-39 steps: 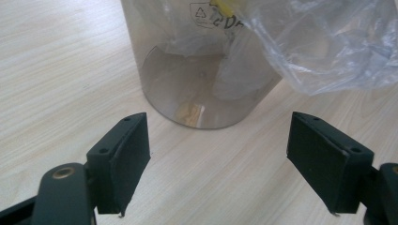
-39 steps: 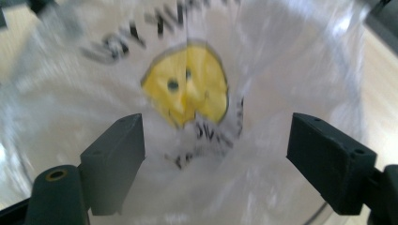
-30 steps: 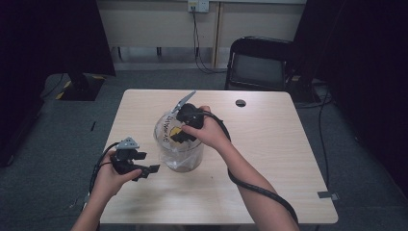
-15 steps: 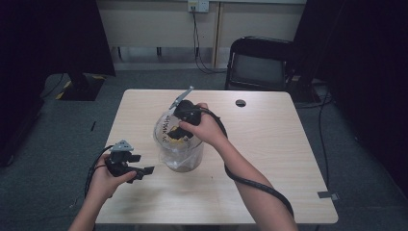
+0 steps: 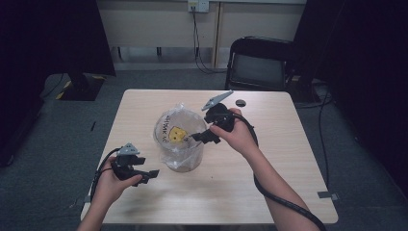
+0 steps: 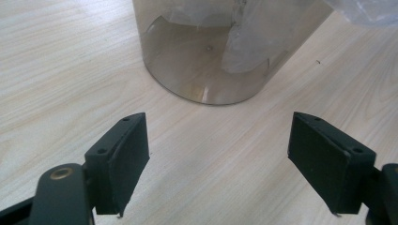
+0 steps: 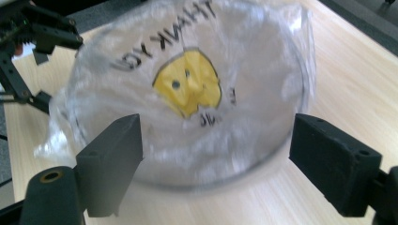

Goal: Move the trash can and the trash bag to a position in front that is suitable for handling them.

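The clear bin (image 5: 180, 144) stands in the middle of the table (image 5: 269, 192), lined with a plastic bag (image 5: 175, 130). The right gripper (image 5: 199, 138) hovers at its rim, jaws spread and empty, probably to arrange the bag. The left gripper (image 5: 153, 173) waits beside the base, also spread.

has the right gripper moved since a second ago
Yes. The right gripper has pulled back off the top of the bag-lined container toward its right side, nearer the black disc. Its jaws are open with nothing between them.
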`<state>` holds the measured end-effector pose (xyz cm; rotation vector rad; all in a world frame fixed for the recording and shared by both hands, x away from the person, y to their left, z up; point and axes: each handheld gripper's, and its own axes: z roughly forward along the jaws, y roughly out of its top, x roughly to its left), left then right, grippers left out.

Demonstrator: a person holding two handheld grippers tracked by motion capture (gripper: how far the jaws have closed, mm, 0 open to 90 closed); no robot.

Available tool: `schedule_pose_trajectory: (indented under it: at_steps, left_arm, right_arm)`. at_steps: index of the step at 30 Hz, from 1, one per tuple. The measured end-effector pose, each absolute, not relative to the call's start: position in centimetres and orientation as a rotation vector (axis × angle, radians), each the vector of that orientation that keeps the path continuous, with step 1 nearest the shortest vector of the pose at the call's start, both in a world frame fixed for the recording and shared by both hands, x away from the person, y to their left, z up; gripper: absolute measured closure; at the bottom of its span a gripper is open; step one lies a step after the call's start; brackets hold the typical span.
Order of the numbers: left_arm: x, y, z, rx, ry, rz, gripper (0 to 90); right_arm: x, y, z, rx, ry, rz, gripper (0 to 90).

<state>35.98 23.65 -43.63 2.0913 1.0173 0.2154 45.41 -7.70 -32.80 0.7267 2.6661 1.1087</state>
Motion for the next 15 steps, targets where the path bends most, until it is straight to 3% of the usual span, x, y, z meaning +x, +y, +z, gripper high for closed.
schedule_pose_trajectory:
  at_steps: [15]
  left_arm:
    - [35.4, 23.6, -44.5, 2.092, 1.016, 0.212, 20.0]
  right_arm:
    - [43.6, -10.9, -34.1, 0.764, 2.639, 1.151, 16.5]
